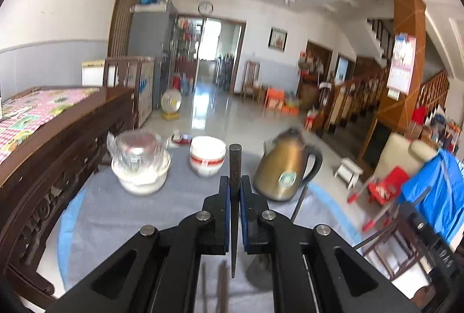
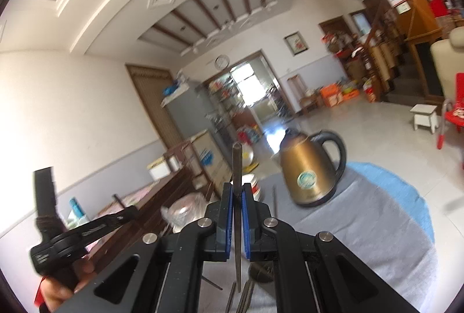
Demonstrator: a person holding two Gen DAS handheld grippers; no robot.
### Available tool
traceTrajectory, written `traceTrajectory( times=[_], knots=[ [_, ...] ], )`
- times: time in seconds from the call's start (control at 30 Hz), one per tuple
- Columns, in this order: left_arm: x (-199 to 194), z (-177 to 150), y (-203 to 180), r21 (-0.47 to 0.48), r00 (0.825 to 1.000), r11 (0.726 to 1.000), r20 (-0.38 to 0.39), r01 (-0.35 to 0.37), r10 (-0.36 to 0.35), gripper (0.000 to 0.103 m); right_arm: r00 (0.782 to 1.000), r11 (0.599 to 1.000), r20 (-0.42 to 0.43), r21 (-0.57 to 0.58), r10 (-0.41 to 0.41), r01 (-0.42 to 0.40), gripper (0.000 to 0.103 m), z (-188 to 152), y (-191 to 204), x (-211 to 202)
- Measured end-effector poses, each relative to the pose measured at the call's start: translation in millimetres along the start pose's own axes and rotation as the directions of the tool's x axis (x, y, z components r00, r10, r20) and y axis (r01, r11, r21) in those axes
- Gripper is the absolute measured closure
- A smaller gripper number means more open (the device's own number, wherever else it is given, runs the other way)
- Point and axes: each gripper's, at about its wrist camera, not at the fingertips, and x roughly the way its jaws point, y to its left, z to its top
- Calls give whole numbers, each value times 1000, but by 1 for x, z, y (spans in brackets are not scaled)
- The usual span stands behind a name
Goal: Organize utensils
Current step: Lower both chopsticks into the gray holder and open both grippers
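**One chopstick in each gripper, lifted off the table**

Both grippers are up off the round table, each clenched on a single dark chopstick. The left gripper pinches its chopstick between the blue pads, thick end pointing up and forward, thin tip hanging below the jaws. The right gripper holds its own chopstick the same way. Gripping partway along the shaft leaves the tapered end free, which I judge is meant for lowering it tip-first into a holder.

More loose chopsticks lie on the grey cloth at the near edge of the table, right under the grippers, so the sorting looks only partly done. A dark round object sits just beside them; I cannot tell what it is.

Toward the far edge stand a gold kettle, a stack of white bowls and a bagged glass jar on a bowl, all well apart from the held sticks.
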Motion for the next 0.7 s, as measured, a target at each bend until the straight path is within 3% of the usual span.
traceTrajectory(
  times=[0.2,0.5,0.7],
  knots=[
    [-8,10,-23,-28,991,999,126,38,-34,97,995,996,66,-32,-79,81,97,2,-3,7],
    [32,-20,-45,-8,1000,1000,11,29,-29,97,991,988,-36,-90,-133,129,97,-16,-3,33],
    [49,-40,-43,2,998,1000,-58,26,-26,97,984,990,-116,-56,-135,129,97,-31,-15,44]
  ],
)
